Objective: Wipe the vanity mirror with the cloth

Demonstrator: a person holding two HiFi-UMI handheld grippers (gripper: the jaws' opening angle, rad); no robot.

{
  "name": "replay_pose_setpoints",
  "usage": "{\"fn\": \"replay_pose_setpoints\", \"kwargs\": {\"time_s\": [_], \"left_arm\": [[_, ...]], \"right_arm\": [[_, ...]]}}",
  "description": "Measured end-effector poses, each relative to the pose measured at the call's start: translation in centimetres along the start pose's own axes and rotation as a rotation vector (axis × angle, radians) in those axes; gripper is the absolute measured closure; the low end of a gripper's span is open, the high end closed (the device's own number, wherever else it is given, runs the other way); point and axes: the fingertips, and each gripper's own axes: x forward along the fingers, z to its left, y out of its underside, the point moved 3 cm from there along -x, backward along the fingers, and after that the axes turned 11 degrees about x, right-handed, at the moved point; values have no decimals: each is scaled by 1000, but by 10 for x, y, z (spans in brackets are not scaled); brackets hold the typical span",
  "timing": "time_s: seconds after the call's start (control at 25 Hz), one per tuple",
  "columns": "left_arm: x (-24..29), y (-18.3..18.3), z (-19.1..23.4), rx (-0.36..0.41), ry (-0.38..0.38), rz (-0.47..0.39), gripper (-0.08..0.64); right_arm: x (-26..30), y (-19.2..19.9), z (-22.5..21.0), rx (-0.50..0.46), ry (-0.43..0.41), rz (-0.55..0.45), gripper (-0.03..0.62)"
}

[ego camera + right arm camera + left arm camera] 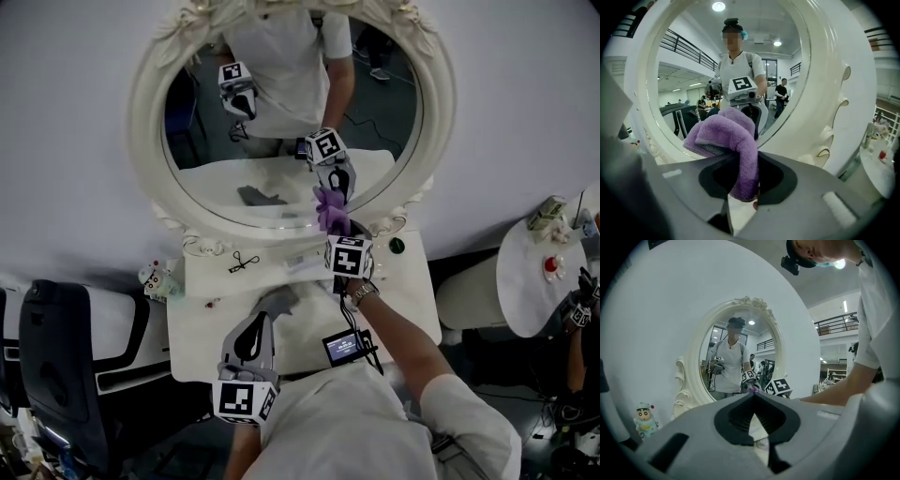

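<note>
The oval vanity mirror [281, 112] in its white ornate frame [150, 122] stands at the back of the white dressing table [216, 328]. My right gripper [336, 225] is shut on a purple cloth [330, 210], which presses against the lower right of the glass. In the right gripper view the purple cloth [729, 140] bulges out between the jaws, right at the mirror [693, 84]. My left gripper [253, 339] hovers low over the table's front, shut and empty. The mirror [733, 357] shows ahead in the left gripper view.
Small scissors [242, 262] and a little figurine [155, 277] lie at the table's left back. A dark green round item [397, 246] sits by the frame's right foot. A small screen device [345, 347] rests near the front edge. A black chair [66, 356] stands left, a round side table [539, 272] right.
</note>
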Motion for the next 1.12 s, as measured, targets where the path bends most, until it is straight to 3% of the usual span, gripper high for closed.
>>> {"fn": "replay_pose_setpoints", "kwargs": {"time_s": [0.28,0.48,0.92,1.12], "left_arm": [[4,-2,-2,-4,71,-28,557],[0,3,0,-12,121,-31,557],[-16,17,8,-12,260,-49,557],[-21,27,5,-33,325,-54,557]], "right_arm": [[-27,-21,-29,48,70,-106,492],[-66,-18,-52,143,90,-183,495],[-203,-5,-87,307,155,-412,494],[-268,6,-80,302,109,-461,494]]}}
